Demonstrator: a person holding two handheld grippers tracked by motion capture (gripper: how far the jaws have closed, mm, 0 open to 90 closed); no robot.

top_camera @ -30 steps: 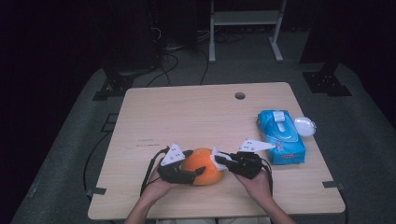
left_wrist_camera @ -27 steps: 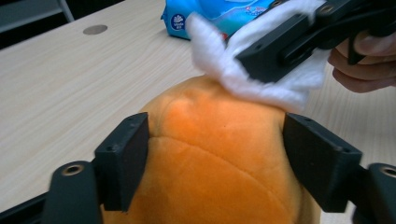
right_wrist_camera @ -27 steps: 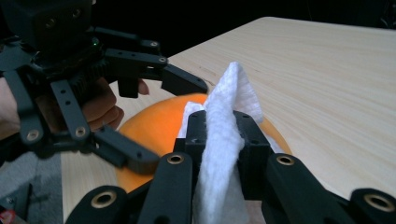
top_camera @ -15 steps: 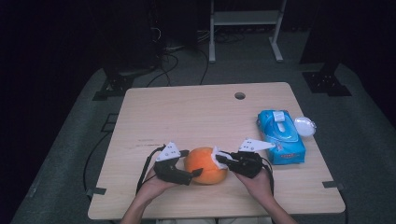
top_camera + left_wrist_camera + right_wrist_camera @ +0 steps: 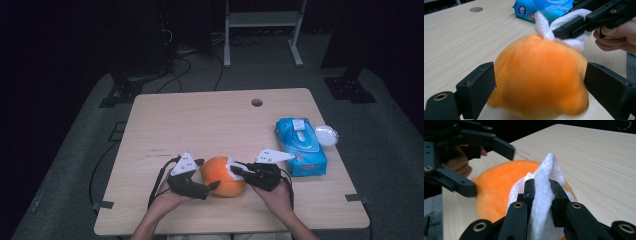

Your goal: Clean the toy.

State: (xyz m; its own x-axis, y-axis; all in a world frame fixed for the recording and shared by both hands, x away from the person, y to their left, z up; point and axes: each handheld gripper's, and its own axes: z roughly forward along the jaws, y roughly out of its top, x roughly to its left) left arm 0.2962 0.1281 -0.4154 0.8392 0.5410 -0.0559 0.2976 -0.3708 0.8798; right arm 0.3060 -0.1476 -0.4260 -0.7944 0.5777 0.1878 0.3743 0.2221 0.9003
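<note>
A soft orange ball [image 5: 222,176] lies on the wooden table [image 5: 200,125] near its front edge. My left gripper [image 5: 209,174] reaches in from the left with its jaws on either side of the ball [image 5: 539,77]. Those jaws have just been opening, and a small gap shows on each side, so it is open. From the right, my right gripper [image 5: 234,169] is shut on a white wipe [image 5: 547,170] pressed against the ball's top [image 5: 496,187]. In the left gripper view the wipe [image 5: 544,25] bunches around the right gripper [image 5: 559,31].
A blue pack of wipes [image 5: 300,145] lies at the table's right side, with a small white round thing [image 5: 327,135] beside it. A cable hole [image 5: 257,102] sits near the far edge. Beyond the table are a metal stand and floor cables.
My left gripper's jaws have spread wider and come off the orange ball. The right gripper has stayed where it was, still holding the wipe on the ball.
</note>
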